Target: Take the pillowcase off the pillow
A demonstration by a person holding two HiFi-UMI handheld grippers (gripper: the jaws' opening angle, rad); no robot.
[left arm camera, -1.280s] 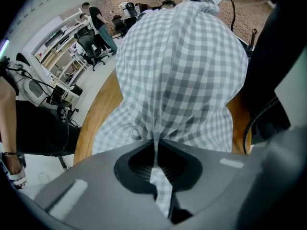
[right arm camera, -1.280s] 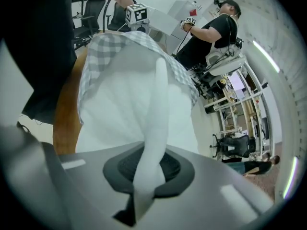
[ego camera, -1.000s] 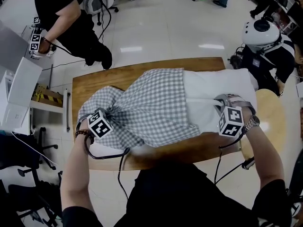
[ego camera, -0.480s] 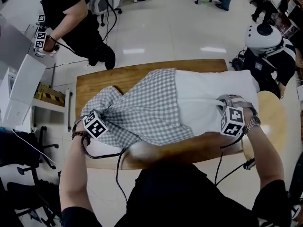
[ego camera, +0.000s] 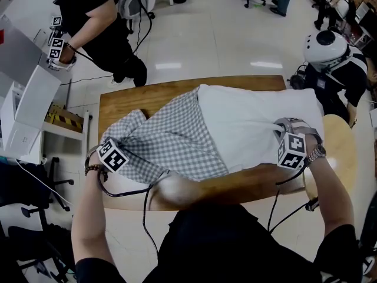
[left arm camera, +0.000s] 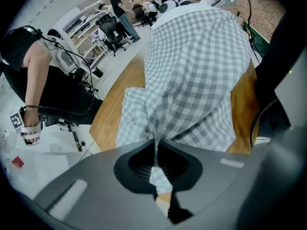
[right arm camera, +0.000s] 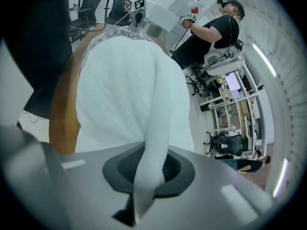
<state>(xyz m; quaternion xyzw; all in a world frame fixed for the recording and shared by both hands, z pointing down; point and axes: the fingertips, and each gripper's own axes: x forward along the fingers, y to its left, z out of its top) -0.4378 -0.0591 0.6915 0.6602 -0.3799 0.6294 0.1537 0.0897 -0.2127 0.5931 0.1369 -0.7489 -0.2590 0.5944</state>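
- Left gripper (left arm camera: 156, 176): jaws clamped on a thin, pinched fold of the pillowcase (ego camera: 171, 137), a soft grey-and-white check cloth, creased and bunched.
- Right gripper (right arm camera: 144, 186): jaws closed on a puffy ridge of the pillow (ego camera: 247, 119), which is plain white and smooth.
- Head view: the pillow lies across the wooden table (ego camera: 135, 99). Its right part is bare and the case covers its left end.
- Marker cubes hide both pinches there; only the gripper views show cloth between the jaws.
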